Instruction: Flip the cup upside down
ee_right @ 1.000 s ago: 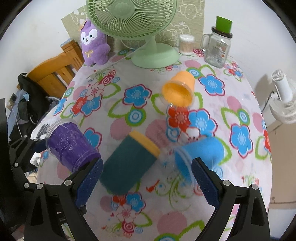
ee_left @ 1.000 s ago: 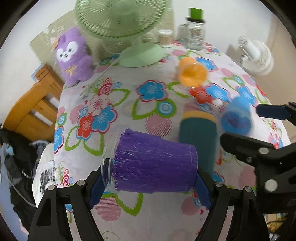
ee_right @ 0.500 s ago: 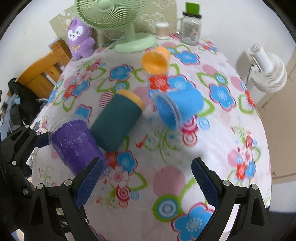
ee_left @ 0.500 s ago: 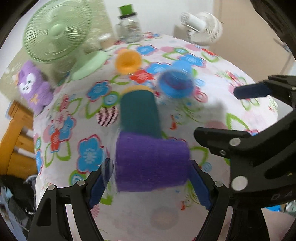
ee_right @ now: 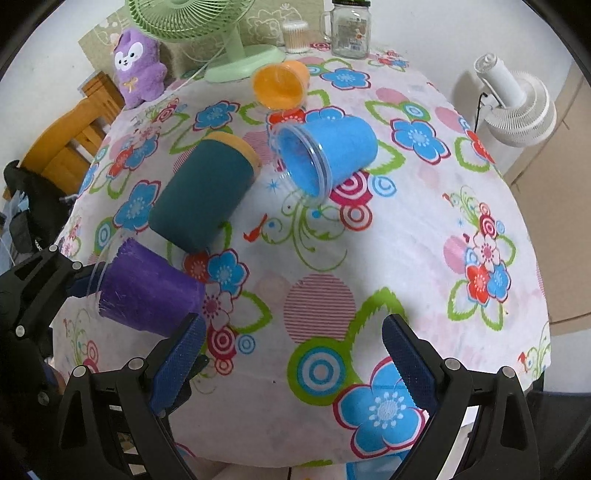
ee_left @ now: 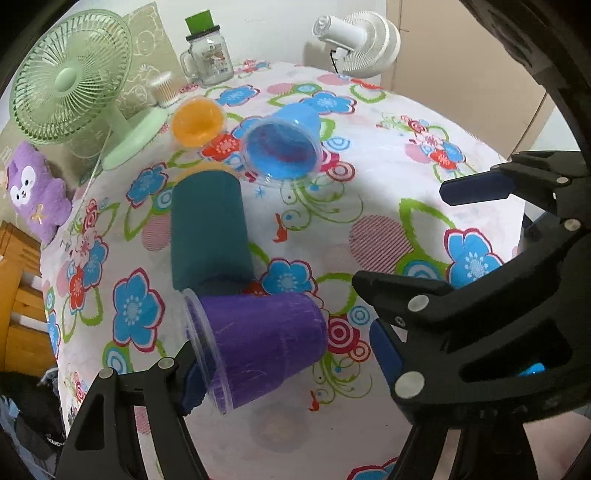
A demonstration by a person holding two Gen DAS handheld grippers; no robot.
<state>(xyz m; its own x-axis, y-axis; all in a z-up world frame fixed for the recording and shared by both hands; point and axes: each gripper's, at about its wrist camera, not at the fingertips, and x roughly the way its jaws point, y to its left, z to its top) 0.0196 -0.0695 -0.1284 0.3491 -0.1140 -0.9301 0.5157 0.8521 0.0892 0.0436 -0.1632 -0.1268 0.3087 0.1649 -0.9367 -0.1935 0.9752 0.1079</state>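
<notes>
My left gripper (ee_left: 284, 363) is shut on a purple cup (ee_left: 258, 343) and holds it on its side, rim to the left, low over the table's near edge. The purple cup also shows in the right wrist view (ee_right: 147, 291), at the left. My right gripper (ee_right: 291, 354) is open and empty above the table's front edge. A blue cup (ee_right: 328, 155), an orange cup (ee_right: 280, 85) and a teal cup with a yellow rim (ee_right: 203, 195) lie on their sides on the floral tablecloth (ee_right: 424, 258).
A green desk fan (ee_right: 229, 40), a purple plush toy (ee_right: 138, 66), a glass mug jar (ee_right: 349, 27) and a cotton-swab box (ee_right: 294, 35) stand at the table's back. A white fan (ee_right: 517, 103) stands beyond the right edge. A wooden chair (ee_right: 74, 136) is at the left.
My left gripper has swung with the purple cup, so the scene turned in its view. My right gripper has pulled back toward the table's front edge, away from the blue cup.
</notes>
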